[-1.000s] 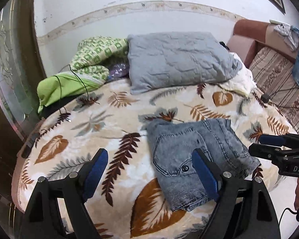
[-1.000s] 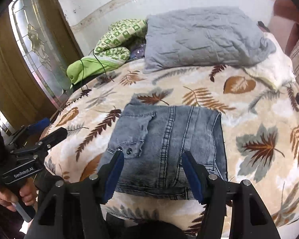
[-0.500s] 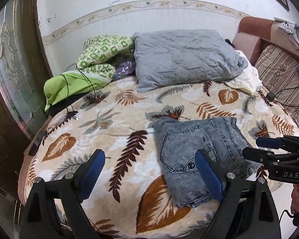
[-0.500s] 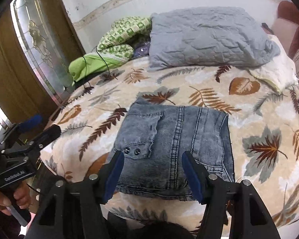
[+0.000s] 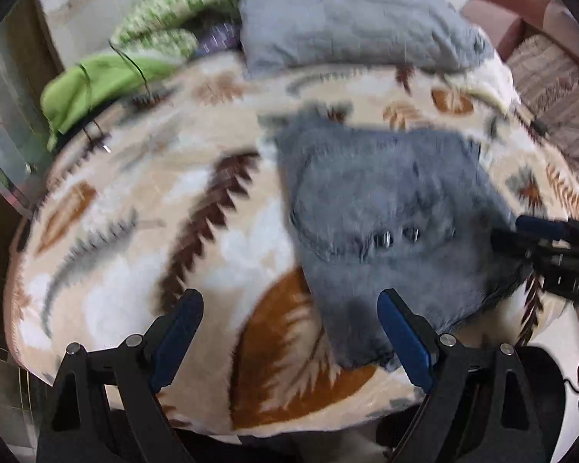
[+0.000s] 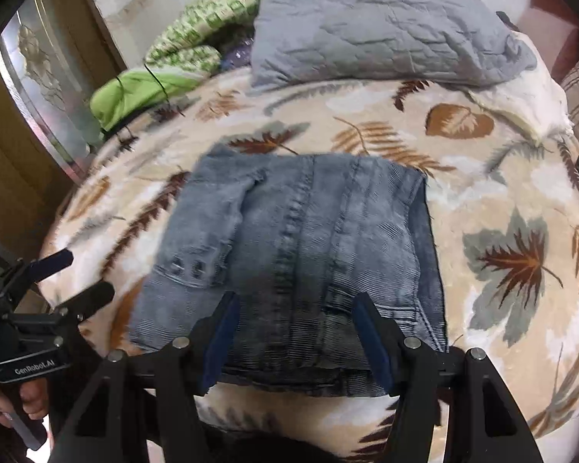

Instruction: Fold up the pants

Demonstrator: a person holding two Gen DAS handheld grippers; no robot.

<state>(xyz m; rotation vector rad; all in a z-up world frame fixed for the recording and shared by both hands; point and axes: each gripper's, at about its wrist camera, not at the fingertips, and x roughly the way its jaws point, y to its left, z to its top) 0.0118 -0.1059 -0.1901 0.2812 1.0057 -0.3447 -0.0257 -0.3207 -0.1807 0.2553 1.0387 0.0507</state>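
Folded grey-blue jeans (image 6: 308,231) lie flat on the leaf-patterned blanket (image 6: 501,200), a buttoned pocket flap on their left side. My right gripper (image 6: 295,305) hangs open just over the near edge of the jeans, a finger on each side of the middle seam and nothing gripped. In the blurred left wrist view the jeans (image 5: 386,200) sit to the right. My left gripper (image 5: 289,308) is open wide above the blanket, its right finger over the near left corner of the jeans. Each gripper shows in the other's view: left gripper (image 6: 69,274), right gripper (image 5: 521,231).
A grey quilted pillow (image 6: 378,27) and green bedding (image 6: 146,88) with a black cable lie at the far side of the bed. A wooden door with patterned glass (image 6: 38,88) stands on the left, a striped sofa (image 5: 552,81) on the right. The bed's near edge curves just below the grippers.
Both grippers have come down and tilted toward the bed, so the jeans look larger and nearer. The left wrist view is now motion-blurred. The jeans have not moved.
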